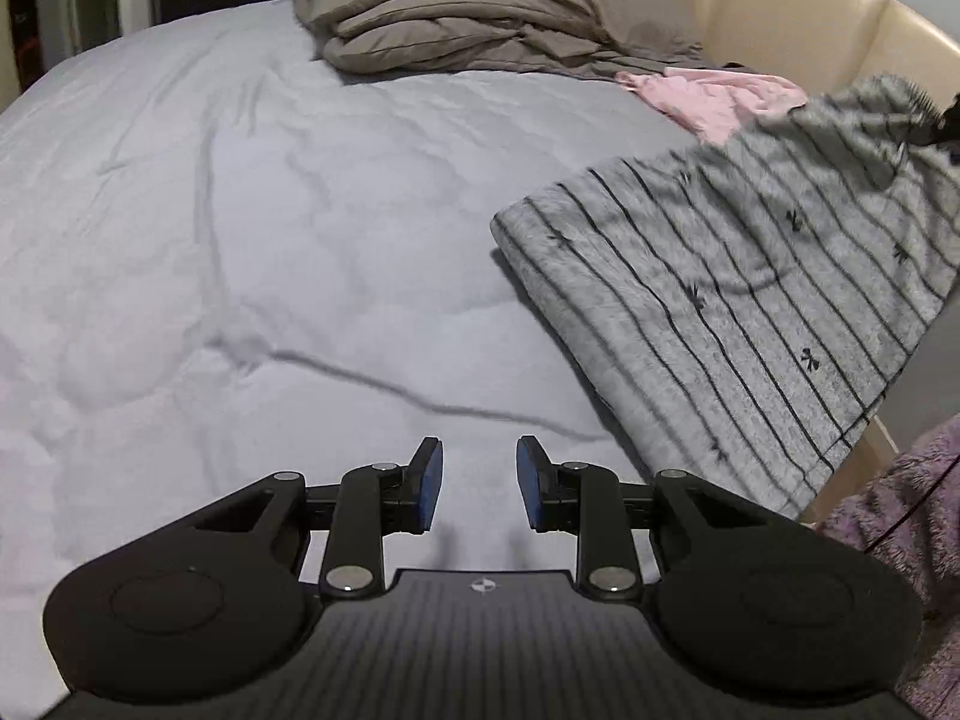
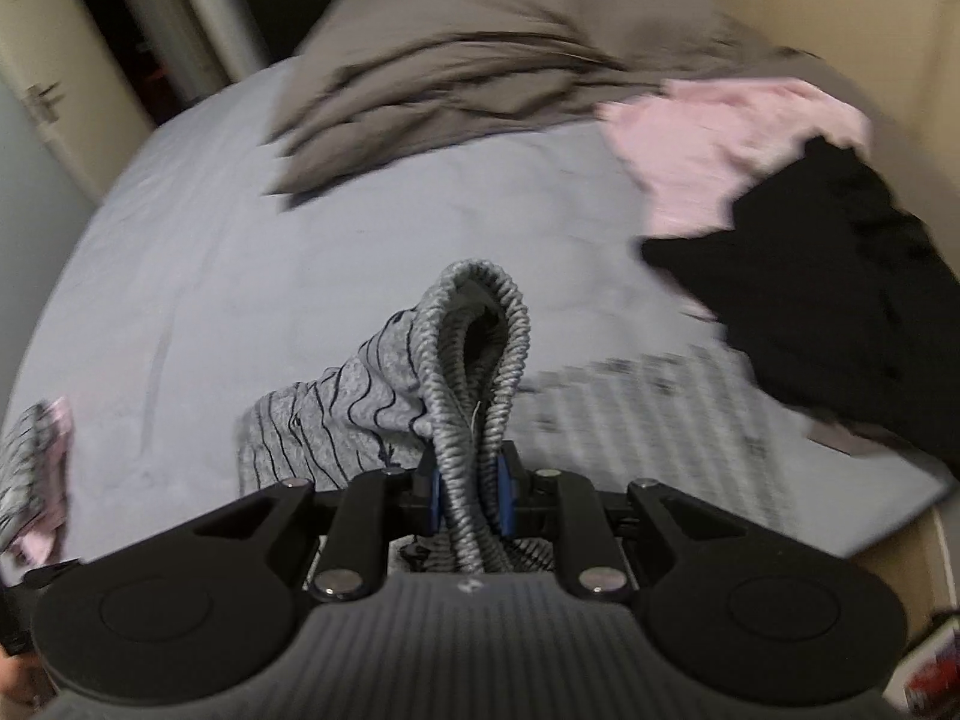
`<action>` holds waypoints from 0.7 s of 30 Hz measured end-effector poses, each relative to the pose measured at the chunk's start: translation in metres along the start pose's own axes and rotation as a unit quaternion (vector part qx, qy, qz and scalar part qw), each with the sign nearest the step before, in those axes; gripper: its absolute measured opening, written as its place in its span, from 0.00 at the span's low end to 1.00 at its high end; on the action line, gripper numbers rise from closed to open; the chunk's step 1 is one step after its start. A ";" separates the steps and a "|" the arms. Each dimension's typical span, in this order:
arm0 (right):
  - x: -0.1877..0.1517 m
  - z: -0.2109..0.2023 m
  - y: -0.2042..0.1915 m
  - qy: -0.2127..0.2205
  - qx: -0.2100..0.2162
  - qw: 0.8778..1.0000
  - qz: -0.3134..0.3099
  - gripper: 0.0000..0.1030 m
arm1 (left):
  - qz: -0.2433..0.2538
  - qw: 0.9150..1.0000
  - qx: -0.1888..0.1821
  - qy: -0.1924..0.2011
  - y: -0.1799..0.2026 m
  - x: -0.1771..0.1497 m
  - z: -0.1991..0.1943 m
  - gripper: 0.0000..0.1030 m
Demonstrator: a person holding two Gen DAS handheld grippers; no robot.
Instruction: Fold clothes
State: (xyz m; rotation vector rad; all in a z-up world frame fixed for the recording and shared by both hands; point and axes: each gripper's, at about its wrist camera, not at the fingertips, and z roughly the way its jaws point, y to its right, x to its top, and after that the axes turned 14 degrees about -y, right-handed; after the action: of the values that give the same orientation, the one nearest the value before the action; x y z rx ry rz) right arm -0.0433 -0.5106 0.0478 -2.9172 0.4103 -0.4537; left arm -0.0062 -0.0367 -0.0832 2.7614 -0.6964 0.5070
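A grey garment with thin black stripes and small bow marks [image 1: 750, 276] hangs in the air at the right of the left wrist view, lifted from its upper right corner, its lower edge trailing over the bed's side. My left gripper [image 1: 480, 480] is open over the bare sheet, well left of the garment, with nothing between its blue pads. In the right wrist view my right gripper [image 2: 471, 492] is shut on the garment's ribbed grey waistband [image 2: 480, 360], which loops up between the fingers; striped cloth [image 2: 336, 420] droops to the left.
The bed carries a pale lilac sheet [image 1: 240, 240]. A folded taupe duvet and pillow [image 1: 456, 18] lie at the head. A pink garment [image 2: 720, 144] and a black garment [image 2: 840, 300] sit at the right by the cream headboard [image 1: 780, 6]. A fuzzy purple sleeve [image 1: 900, 540] shows at right.
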 end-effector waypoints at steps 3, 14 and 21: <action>-0.001 0.009 0.038 -0.001 -0.026 0.999 0.037 0.19 | 0.010 1.000 -0.018 0.004 0.012 0.010 0.004 0.24; 0.004 0.086 0.135 -0.025 -0.065 0.991 0.116 0.19 | -0.038 0.993 -0.108 -0.004 0.039 0.050 0.046 0.49; 0.003 0.146 0.173 -0.044 -0.068 0.987 0.141 0.19 | -0.125 0.980 -0.149 -0.032 0.039 0.056 0.085 0.49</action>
State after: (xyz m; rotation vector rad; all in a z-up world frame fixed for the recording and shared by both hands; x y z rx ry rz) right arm -0.0360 -0.6588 -0.1228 -2.9259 0.8560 -0.2636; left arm 0.0435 -0.1204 -0.1325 2.5398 -0.3913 0.2382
